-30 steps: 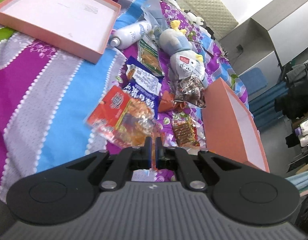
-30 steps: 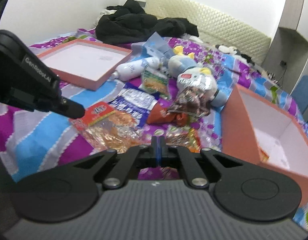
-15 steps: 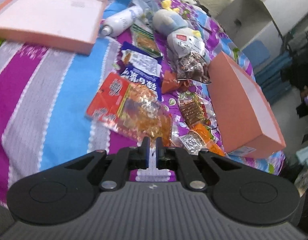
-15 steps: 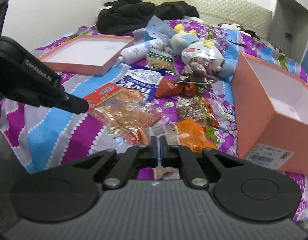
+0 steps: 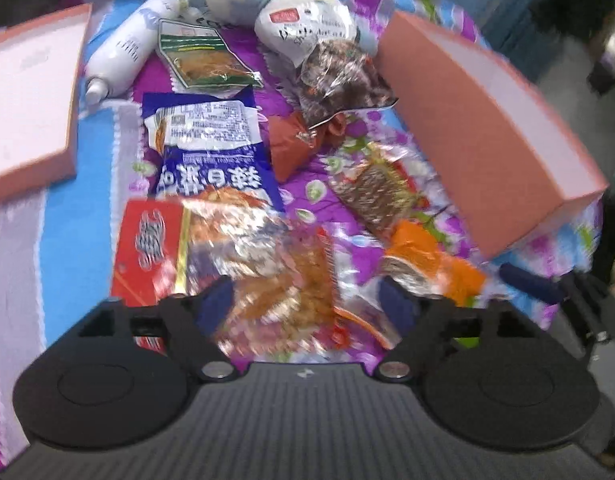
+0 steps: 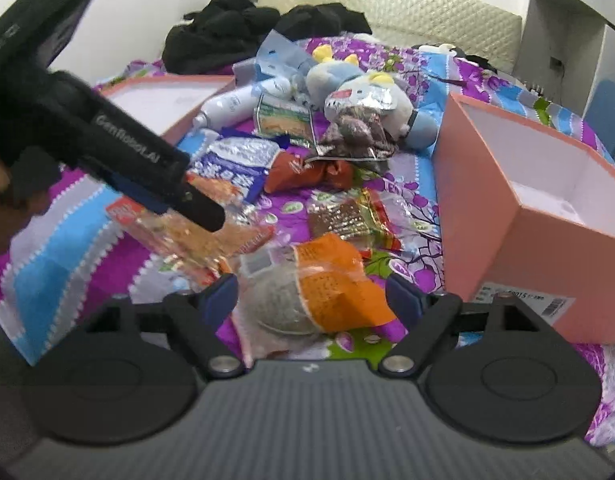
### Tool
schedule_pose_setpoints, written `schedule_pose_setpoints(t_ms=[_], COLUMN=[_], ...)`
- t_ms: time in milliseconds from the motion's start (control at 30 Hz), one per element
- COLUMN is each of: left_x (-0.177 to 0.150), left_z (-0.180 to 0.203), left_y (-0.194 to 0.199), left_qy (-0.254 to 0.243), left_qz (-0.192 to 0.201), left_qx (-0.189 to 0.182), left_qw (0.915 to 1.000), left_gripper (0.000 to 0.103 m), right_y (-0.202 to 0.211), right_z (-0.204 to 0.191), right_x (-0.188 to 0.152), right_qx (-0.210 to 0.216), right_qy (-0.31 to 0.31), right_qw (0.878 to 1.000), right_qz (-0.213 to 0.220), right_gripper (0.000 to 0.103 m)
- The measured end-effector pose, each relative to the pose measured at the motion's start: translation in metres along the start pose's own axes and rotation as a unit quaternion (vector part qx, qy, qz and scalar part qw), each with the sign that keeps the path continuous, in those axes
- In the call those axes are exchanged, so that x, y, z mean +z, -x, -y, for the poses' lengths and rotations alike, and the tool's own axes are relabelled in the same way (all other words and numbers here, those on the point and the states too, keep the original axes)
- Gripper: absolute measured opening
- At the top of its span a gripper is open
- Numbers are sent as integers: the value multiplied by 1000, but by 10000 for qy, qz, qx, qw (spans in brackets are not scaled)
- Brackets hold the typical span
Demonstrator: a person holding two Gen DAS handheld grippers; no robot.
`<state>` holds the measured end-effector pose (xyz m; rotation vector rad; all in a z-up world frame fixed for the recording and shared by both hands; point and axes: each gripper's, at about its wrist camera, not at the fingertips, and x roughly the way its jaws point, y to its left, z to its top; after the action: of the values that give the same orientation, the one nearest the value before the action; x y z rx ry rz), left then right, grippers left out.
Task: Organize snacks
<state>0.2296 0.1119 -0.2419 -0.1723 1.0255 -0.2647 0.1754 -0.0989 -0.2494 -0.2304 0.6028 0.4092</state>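
Bedspread (image 5: 59,216): striped and flowered, strewn with snacks.
Pink box (image 6: 523,216): stood open at the right (white inside).
Lid (image 5: 23,92): lay at the left.
Red-and-clear packet (image 5: 211,256): lay between the left gripper's (image 5: 307,306) opening jaws, untouched.
Orange packet (image 6: 331,280): lay between the right gripper's (image 6: 311,294) opening jaws, unpressed, near the box.

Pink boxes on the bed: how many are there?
2. A shallow pink tray lies at the left, beside the white bottle. A deeper pink box stands at the right, past the snack packets. Others may be hidden under the clothes.
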Motion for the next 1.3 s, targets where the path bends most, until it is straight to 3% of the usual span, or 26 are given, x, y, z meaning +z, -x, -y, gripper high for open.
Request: schedule_pose_setpoints(t_ms=[67, 300, 433, 667, 800, 900, 1133, 1233, 1300], left_x=[6, 11, 13, 13, 14, 14, 10, 4, 4], left_z=[2, 5, 4, 4, 3, 5, 13, 25, 24], left_y=[-11, -30, -33, -41, -43, -45, -49, -50, -48], left_qy=[-154, -407, -223, -159, -183, -262, -414, -879, -817], left_qz=[-147, -382, -399, -459, -492, -499, -448, -466, -484], left_qx=[182, 187, 122, 206, 229, 270, 481, 711, 698], left_qw=[9996, 9983, 9989, 9986, 9984, 9980, 9970, 9925, 9930], left_gripper=[90, 90, 89, 89, 89, 89, 89, 83, 77], right_y=[-8, -31, -39, -49, -44, -39, -26, -22, -20], right_z=[5, 8, 1, 0, 5, 10, 19, 24, 26], right_x=[0, -5, -7, -10, -9, -7, -9, -12, -14], right_qx=[68, 546, 709, 831, 732, 642, 321, 262, 234], right_qy=[7, 276, 592, 707, 627, 597, 450, 234, 169], right_qw=[9999, 9980, 9956, 9933, 9945, 9951, 9968, 9976, 9977], right_qz=[-89, -156, -133, -378, -405, -452, -578, -594, -616], right_gripper=[82, 82, 90, 90, 71, 63, 61, 61, 61])
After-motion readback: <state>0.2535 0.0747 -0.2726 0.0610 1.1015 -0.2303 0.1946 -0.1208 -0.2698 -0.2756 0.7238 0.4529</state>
